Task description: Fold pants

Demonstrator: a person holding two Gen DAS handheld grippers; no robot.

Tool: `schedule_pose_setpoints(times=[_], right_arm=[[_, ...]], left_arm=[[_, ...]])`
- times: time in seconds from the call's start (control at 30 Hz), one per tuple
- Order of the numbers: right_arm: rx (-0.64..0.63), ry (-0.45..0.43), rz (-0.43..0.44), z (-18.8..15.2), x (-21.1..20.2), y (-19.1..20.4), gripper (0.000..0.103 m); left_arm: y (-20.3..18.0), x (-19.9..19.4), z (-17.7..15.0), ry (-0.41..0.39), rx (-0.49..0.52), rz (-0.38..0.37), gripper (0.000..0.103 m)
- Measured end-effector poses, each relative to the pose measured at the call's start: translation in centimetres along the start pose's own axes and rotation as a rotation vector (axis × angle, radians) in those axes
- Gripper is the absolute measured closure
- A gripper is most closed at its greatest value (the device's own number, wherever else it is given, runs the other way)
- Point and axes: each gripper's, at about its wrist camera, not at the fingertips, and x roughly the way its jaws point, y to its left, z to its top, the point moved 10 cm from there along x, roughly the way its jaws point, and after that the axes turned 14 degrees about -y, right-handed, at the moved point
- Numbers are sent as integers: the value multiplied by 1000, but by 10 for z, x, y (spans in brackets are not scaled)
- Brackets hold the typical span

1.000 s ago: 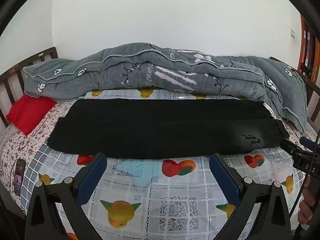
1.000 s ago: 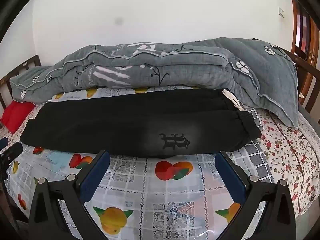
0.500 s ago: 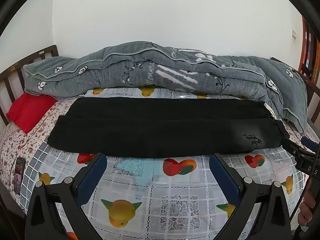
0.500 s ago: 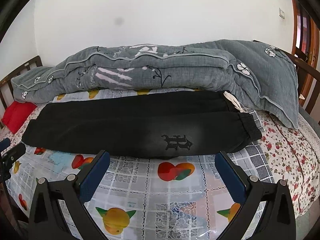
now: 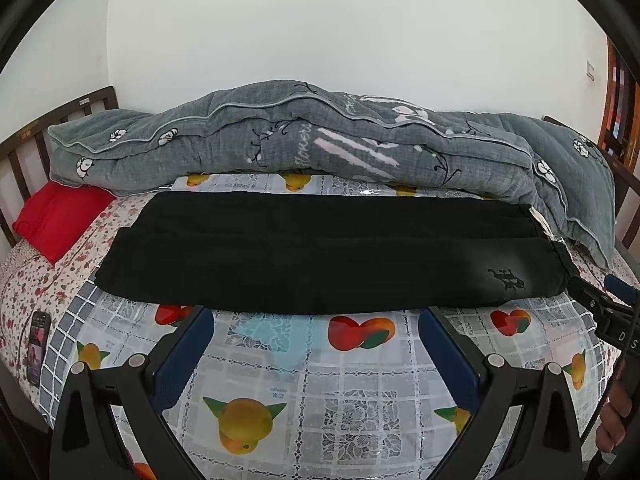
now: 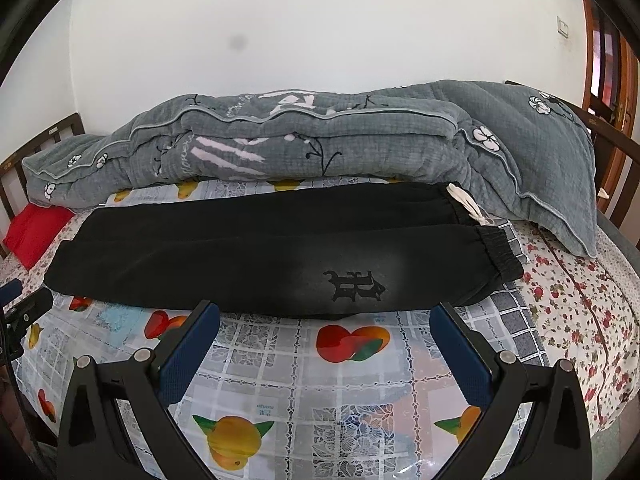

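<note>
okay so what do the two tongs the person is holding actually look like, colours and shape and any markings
Both tongs, left and right, share one build: black angular frames shaped like splayed triangles, silver round bolts at the joints, and two flat fingers faced with dark blue textured pads. Seen from the left camera, the right unit shows white letters, "D S". A thin dark cable runs beside it.

The phone screen is too small to read; the quilt hides the bed's far side.
</note>
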Motion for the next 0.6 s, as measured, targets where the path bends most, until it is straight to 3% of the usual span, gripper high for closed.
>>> schedule_pose_setpoints(times=[0.6], right_arm=[[8,-15,-3,3,-4,-5,0]], left_arm=[[4,1,-1,3,-5,3,0]])
